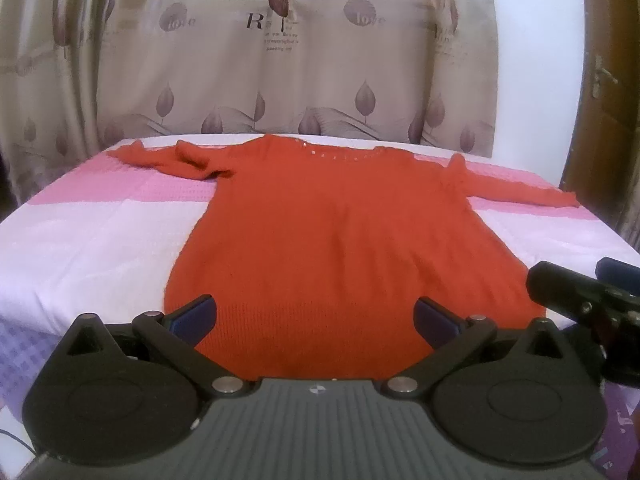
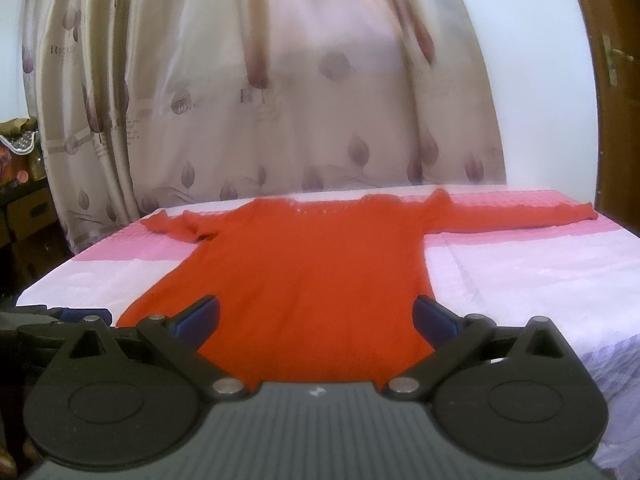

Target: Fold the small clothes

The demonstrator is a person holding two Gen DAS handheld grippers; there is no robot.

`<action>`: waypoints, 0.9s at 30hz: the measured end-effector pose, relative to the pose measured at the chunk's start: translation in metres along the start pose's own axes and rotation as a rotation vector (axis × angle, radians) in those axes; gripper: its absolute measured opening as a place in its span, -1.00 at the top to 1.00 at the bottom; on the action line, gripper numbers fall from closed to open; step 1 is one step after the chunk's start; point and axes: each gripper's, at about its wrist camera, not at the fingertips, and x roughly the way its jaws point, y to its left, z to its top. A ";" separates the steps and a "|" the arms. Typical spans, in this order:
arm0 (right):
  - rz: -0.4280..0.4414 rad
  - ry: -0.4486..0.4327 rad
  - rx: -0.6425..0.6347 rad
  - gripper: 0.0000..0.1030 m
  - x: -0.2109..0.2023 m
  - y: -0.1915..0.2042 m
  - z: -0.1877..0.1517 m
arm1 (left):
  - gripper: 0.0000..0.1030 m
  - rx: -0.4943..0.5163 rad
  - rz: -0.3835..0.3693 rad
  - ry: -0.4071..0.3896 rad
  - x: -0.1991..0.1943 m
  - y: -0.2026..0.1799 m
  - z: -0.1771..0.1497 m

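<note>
An orange-red knitted sweater [image 1: 332, 240] lies flat on the bed, neckline at the far side, hem nearest me. Its left sleeve [image 1: 160, 158] is bunched near the shoulder; its right sleeve [image 1: 520, 192] stretches straight out. My left gripper [image 1: 315, 318] is open, hovering over the hem with nothing between its blue pads. The right wrist view shows the same sweater [image 2: 304, 268] and its long right sleeve [image 2: 520, 216]. My right gripper [image 2: 316, 318] is open above the hem's right part, holding nothing. The right gripper's body [image 1: 588, 300] shows at the left wrist view's right edge.
The bed [image 1: 92, 248] has a pink and white cover. A leaf-patterned curtain [image 1: 280, 60] hangs behind it. A wooden door [image 2: 616, 80] stands at the right. Boxes and clutter [image 2: 24, 200] sit left of the bed. The near bed edge [image 2: 580, 360] drops off by the grippers.
</note>
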 end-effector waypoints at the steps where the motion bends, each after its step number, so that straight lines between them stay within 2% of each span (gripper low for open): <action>1: -0.001 0.002 0.000 -1.00 0.000 0.001 0.001 | -1.00 0.000 0.000 0.002 0.000 0.000 0.000; 27: 0.015 0.030 0.003 -1.00 0.011 0.003 0.003 | -1.00 -0.010 0.006 0.025 0.012 0.003 -0.002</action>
